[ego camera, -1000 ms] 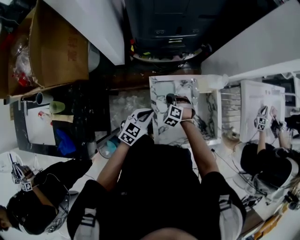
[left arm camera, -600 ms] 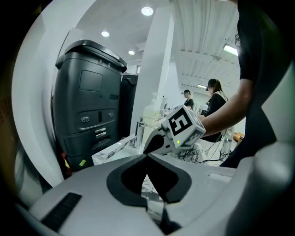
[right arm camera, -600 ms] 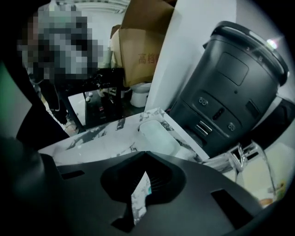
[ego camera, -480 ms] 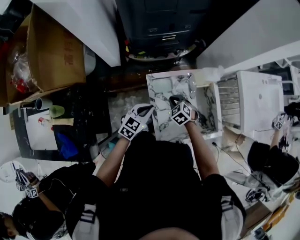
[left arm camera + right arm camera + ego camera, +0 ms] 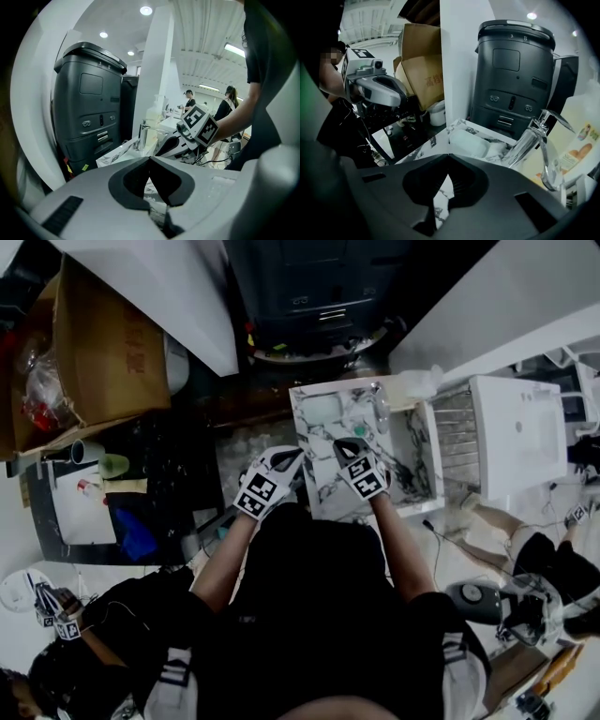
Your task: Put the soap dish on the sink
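The soap dish (image 5: 319,411) is shown resting on the marble-patterned sink (image 5: 412,465), at its far left corner and near the faucet (image 5: 380,409). The right gripper (image 5: 339,442) is held over the middle of the sink, apart from the dish, with its jaws closed together on nothing. The left gripper (image 5: 298,457) is held at the sink's left edge, its jaws likewise closed and empty.

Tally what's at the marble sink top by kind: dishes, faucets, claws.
soap dish: 1
faucet: 1
claws: 2, the left claw and the right claw, both shut and empty
Total: 4
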The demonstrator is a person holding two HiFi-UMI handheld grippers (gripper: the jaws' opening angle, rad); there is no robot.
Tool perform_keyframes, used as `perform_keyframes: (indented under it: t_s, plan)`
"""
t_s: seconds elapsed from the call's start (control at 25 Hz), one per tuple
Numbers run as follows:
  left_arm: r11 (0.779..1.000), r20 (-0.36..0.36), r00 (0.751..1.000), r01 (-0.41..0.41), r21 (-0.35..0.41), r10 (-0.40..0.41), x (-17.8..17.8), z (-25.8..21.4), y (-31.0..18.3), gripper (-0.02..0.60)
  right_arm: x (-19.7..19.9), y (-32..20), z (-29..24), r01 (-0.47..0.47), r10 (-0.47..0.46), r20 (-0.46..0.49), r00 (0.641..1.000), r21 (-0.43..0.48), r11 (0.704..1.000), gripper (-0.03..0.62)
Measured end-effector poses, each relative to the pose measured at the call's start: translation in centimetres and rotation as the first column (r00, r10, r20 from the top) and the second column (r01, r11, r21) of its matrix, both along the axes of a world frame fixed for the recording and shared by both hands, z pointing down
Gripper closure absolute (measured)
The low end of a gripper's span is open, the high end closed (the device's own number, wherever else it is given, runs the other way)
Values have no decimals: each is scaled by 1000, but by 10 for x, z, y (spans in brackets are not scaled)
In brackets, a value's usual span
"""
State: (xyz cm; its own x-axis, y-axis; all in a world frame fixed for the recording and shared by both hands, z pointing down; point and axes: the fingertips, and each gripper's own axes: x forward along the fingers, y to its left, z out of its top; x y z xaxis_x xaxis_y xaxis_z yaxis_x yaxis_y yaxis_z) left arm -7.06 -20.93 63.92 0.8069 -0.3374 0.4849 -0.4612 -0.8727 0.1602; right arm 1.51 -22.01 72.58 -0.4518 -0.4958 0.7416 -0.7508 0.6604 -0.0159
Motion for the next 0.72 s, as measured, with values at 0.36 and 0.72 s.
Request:
perform_keyframes:
  t_s: [0.36,0.72]
  plan:
    - [999,9,999,34,16,-34,-8,-2,4,583,-2,1,-10,-14,14,27,1000,20,1000,599]
    - [997,24,997,76,7,-76,-5,-2,17,583,3,7,-16,15,-16,39,999,16,1000,599]
